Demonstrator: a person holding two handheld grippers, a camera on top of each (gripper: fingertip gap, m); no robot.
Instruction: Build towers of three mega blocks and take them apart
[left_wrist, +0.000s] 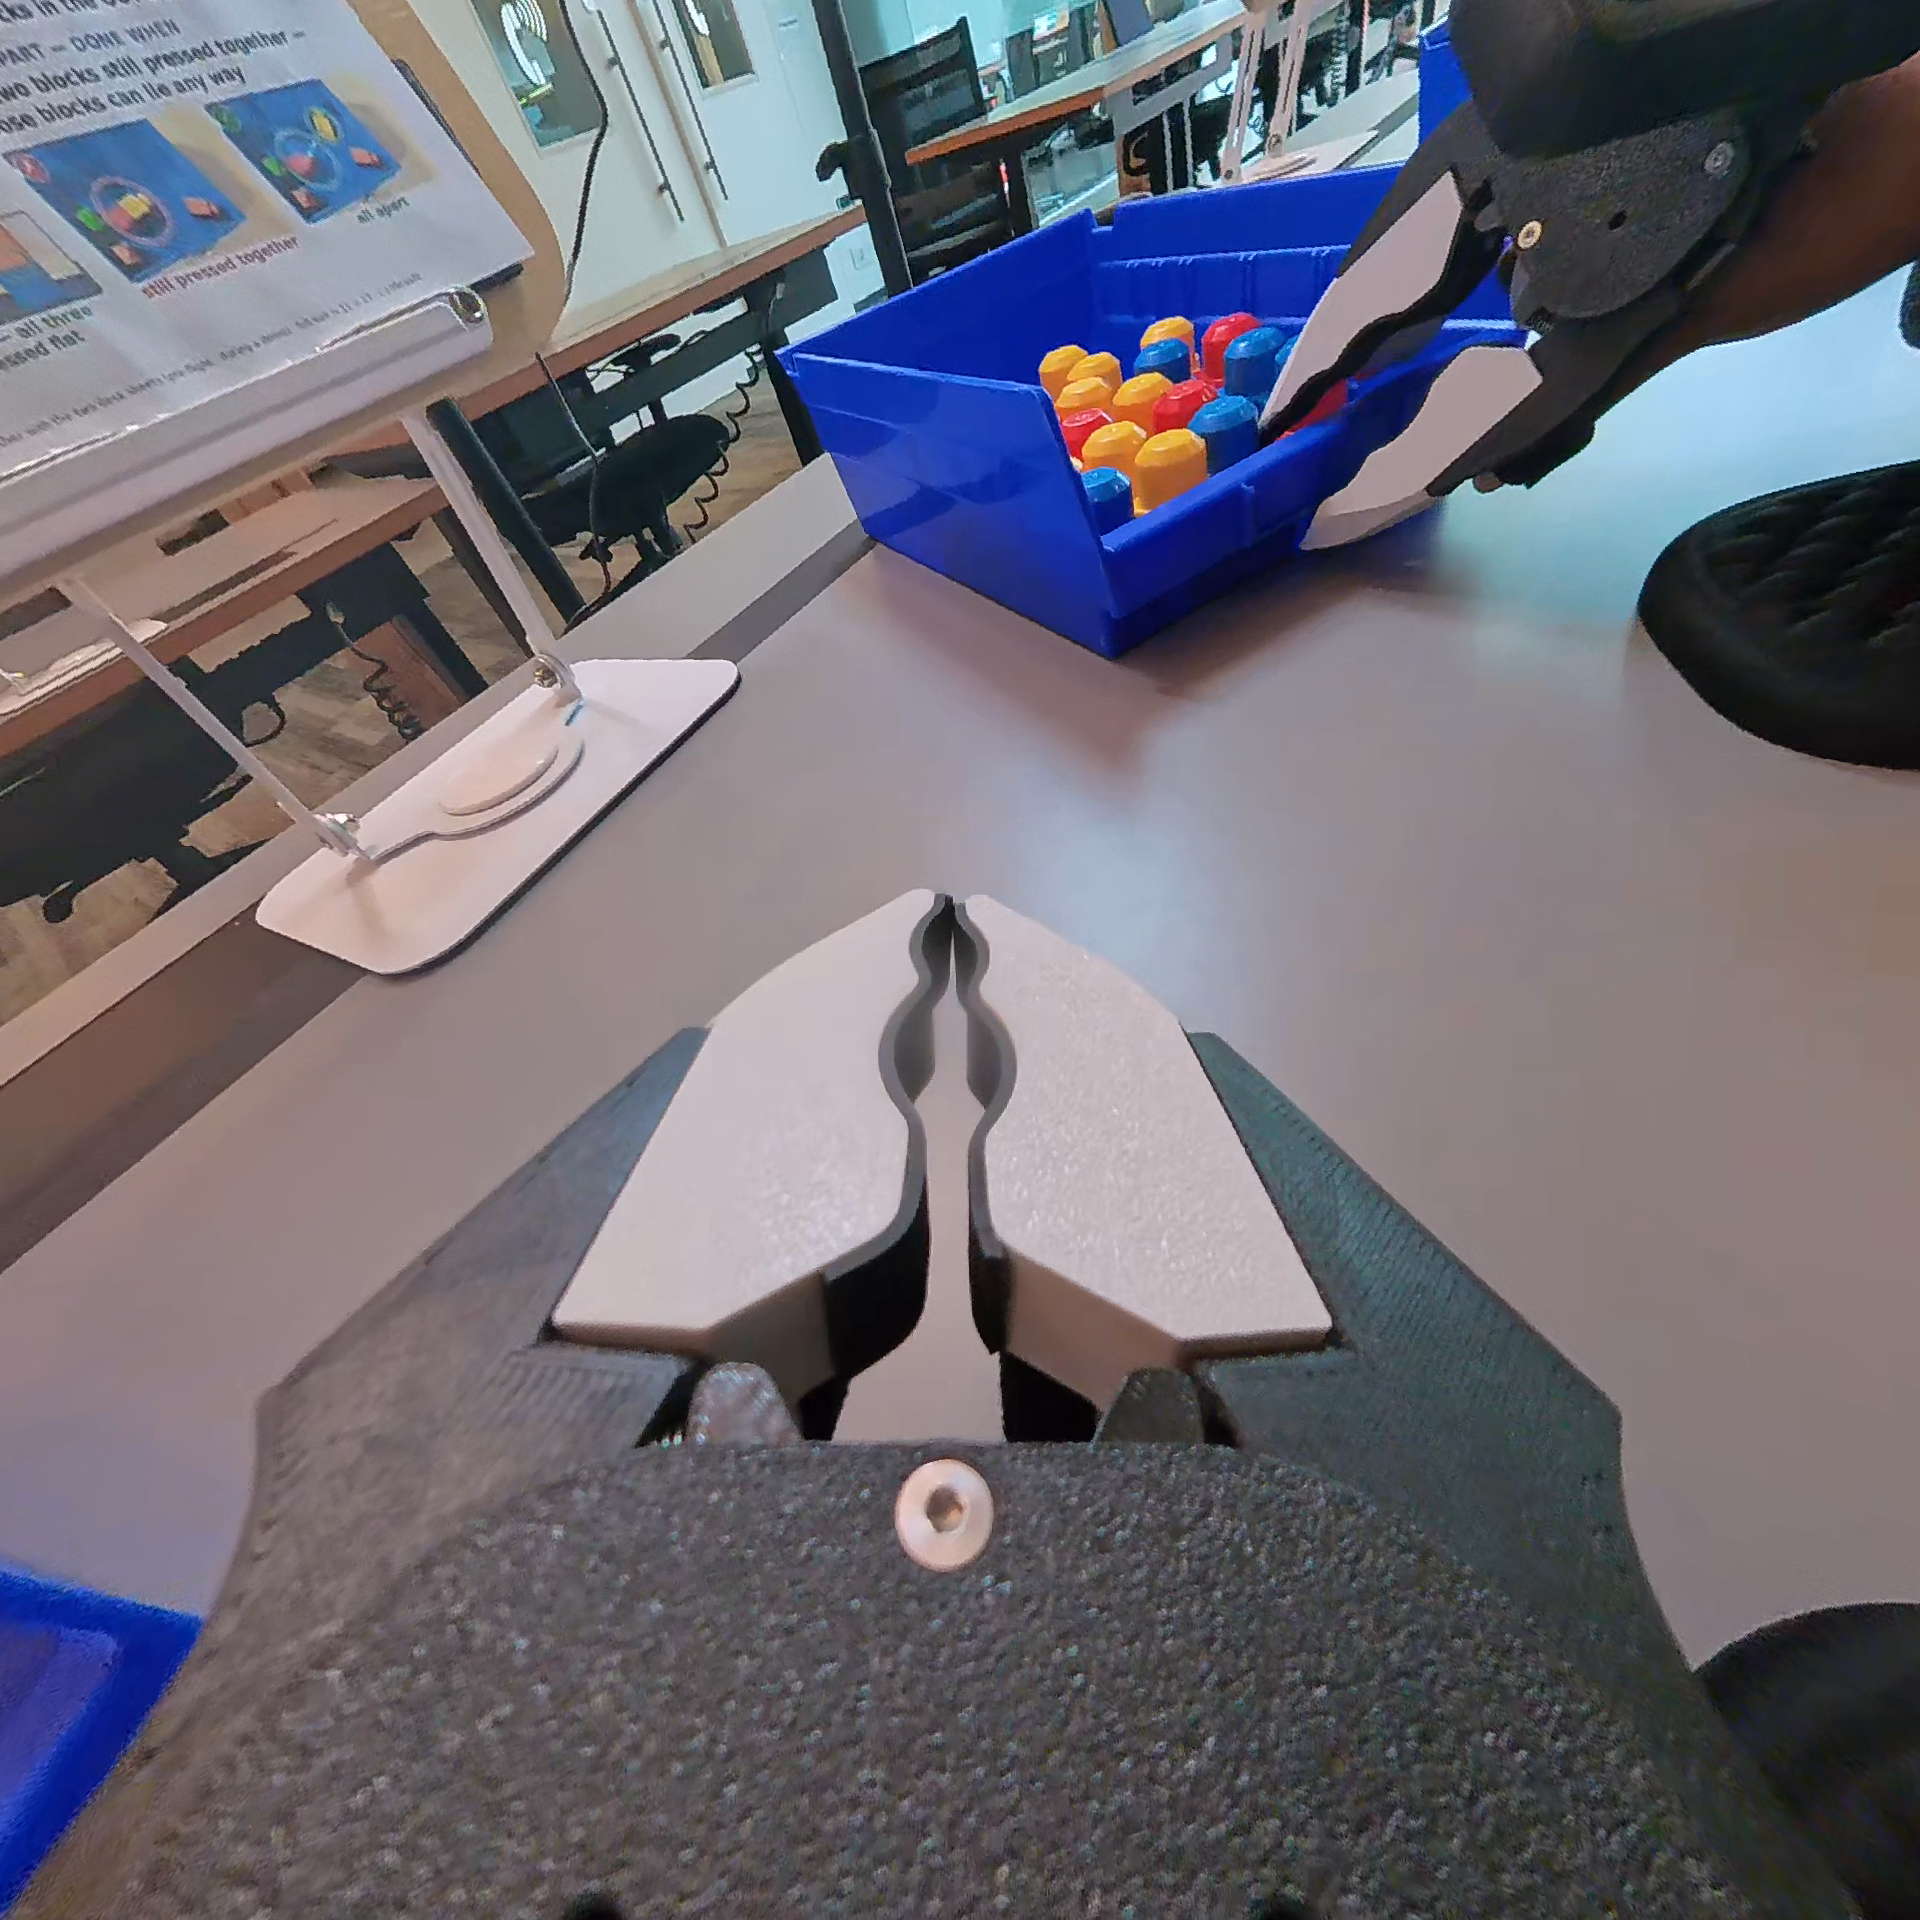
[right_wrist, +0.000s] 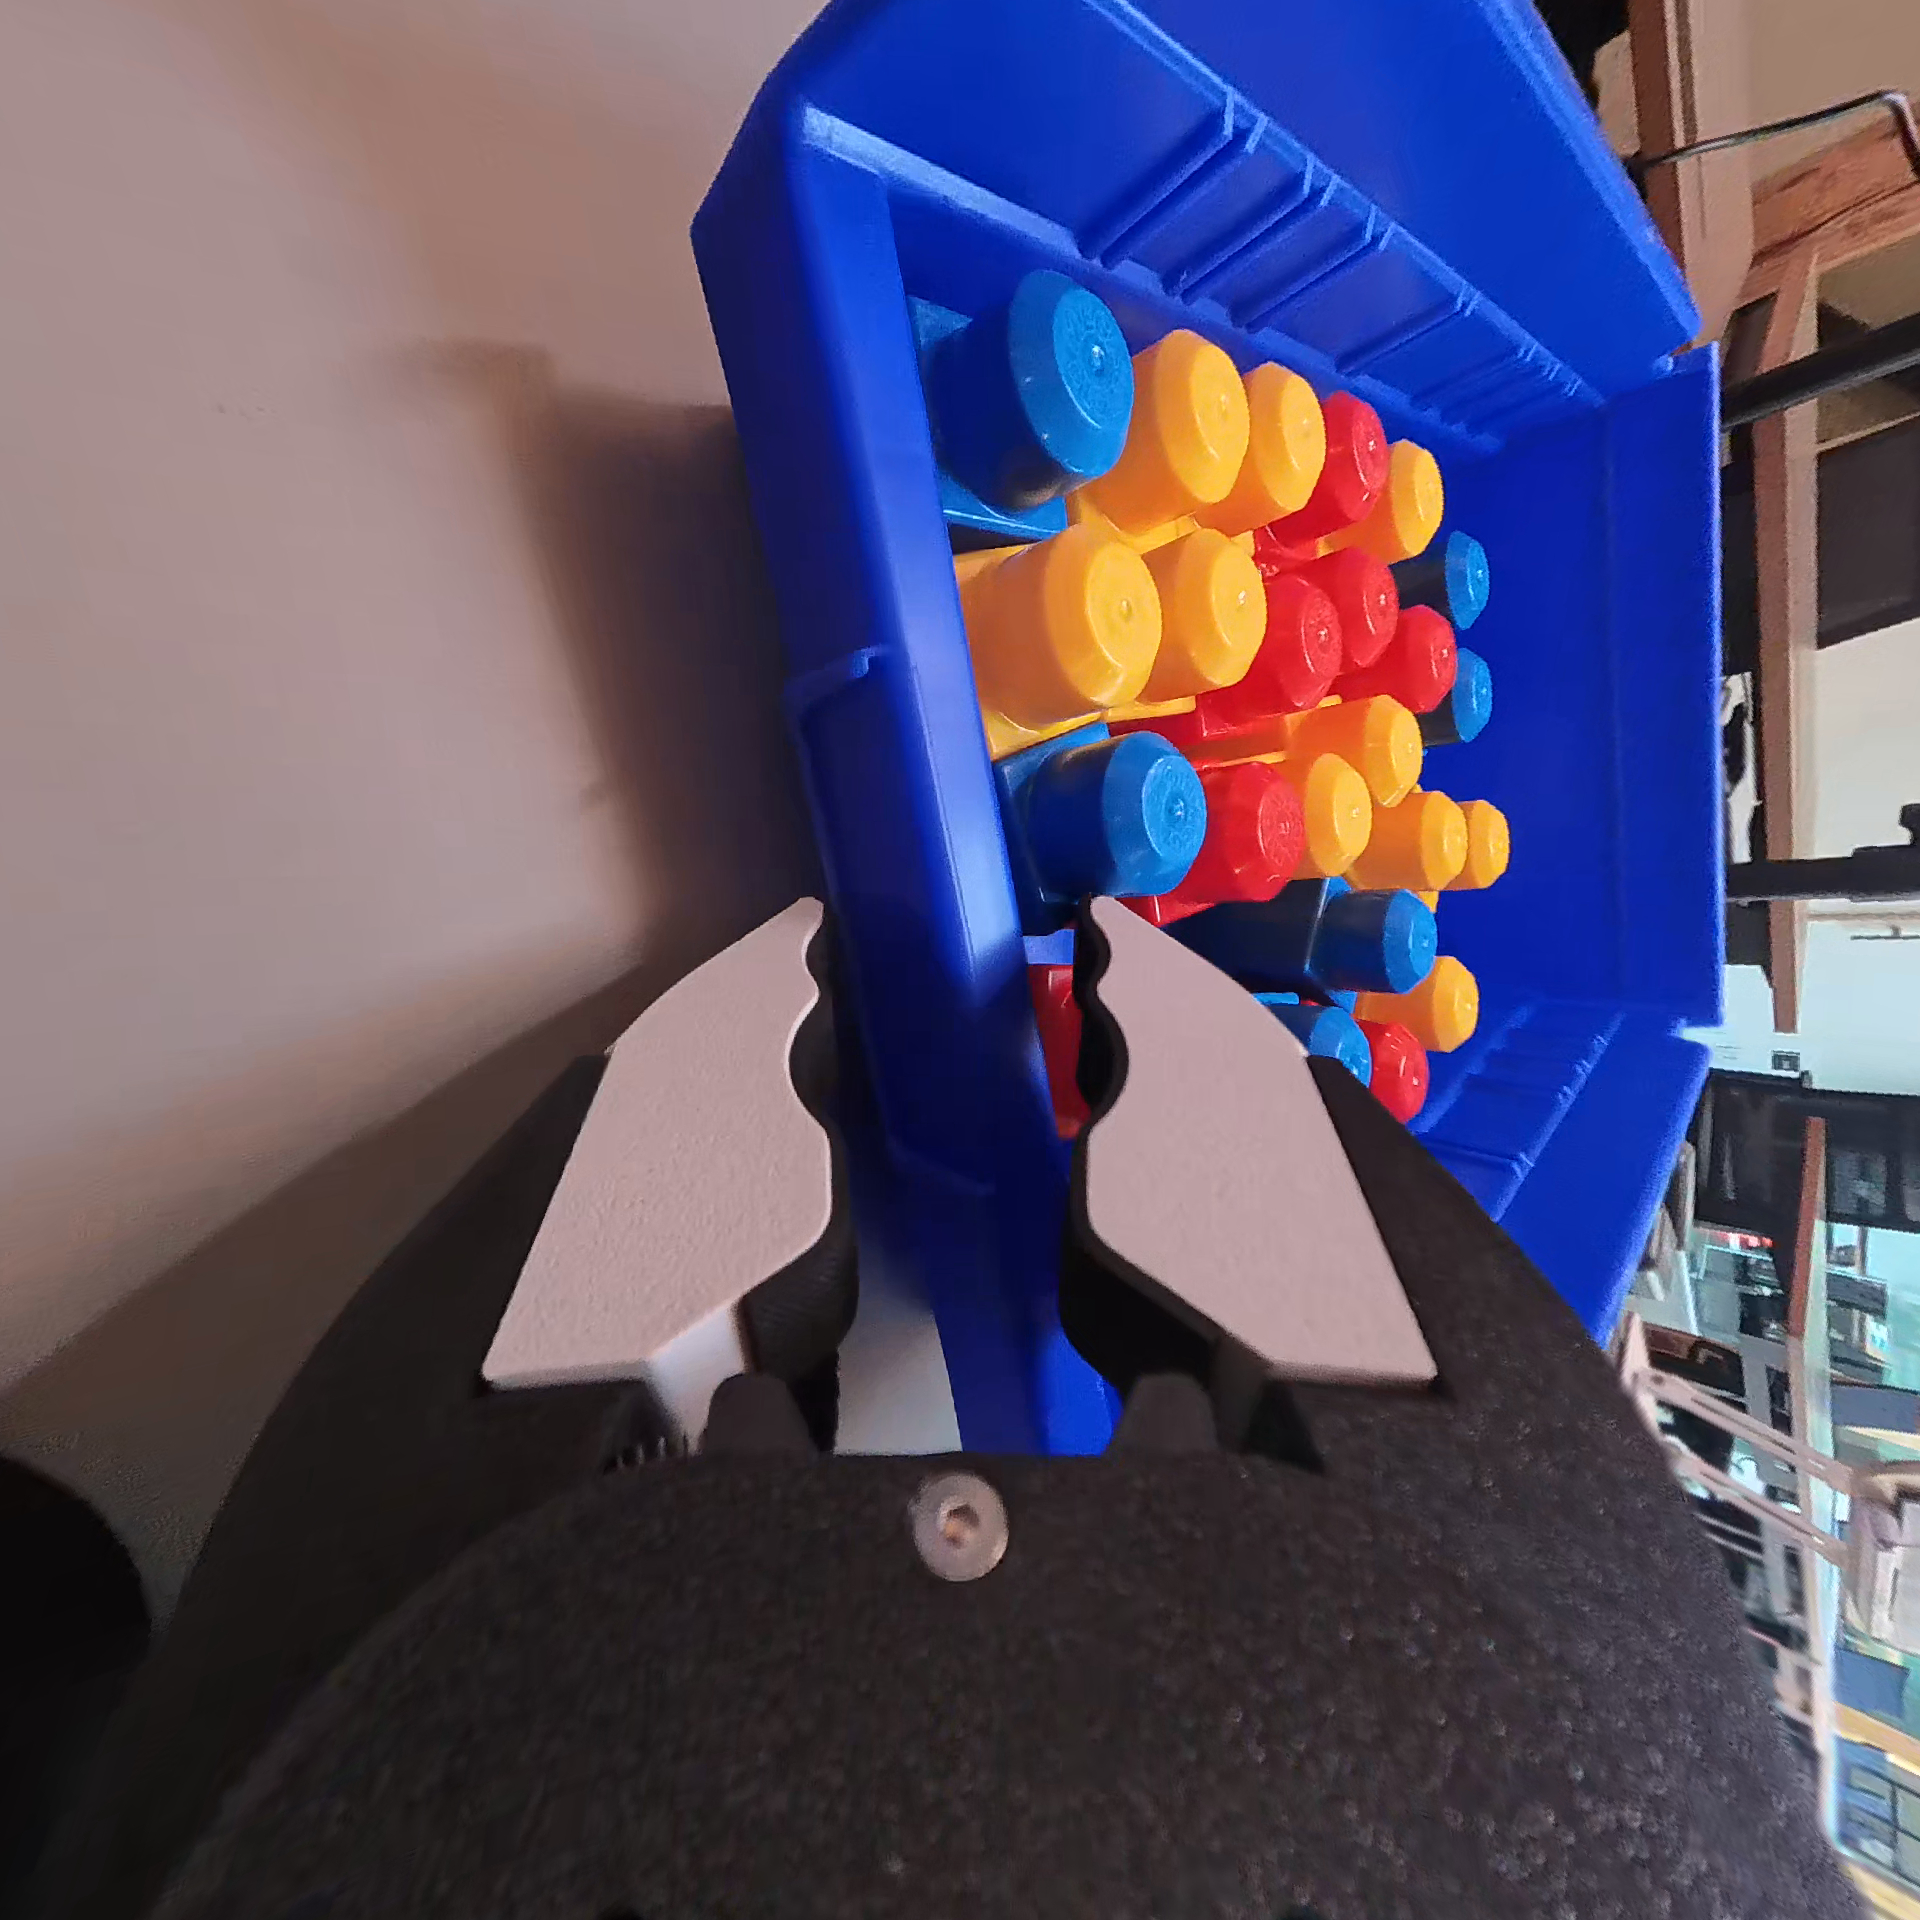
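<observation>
A blue bin (left_wrist: 966, 488) stands at the far right of the grey table (left_wrist: 1195, 852). It holds several loose mega blocks (left_wrist: 1143, 416) in blue, orange-yellow and red. In the right wrist view the bin (right_wrist: 831, 416) and its blocks (right_wrist: 1195, 623) fill the frame. My right gripper (right_wrist: 951, 909) straddles the bin's low front wall, one finger outside and one inside among the blocks, closed on the wall. It also shows in the left wrist view (left_wrist: 1294, 478). My left gripper (left_wrist: 951, 909) is shut and empty, low over the middle of the table.
A white stand (left_wrist: 499, 810) with a printed instruction sheet (left_wrist: 208, 208) is at the left. A black padded round object (left_wrist: 1787, 623) is at the right edge. A blue edge (left_wrist: 73, 1704) shows at bottom left. Desks and chairs lie beyond the table. Left tips to right tips: about 30 cm.
</observation>
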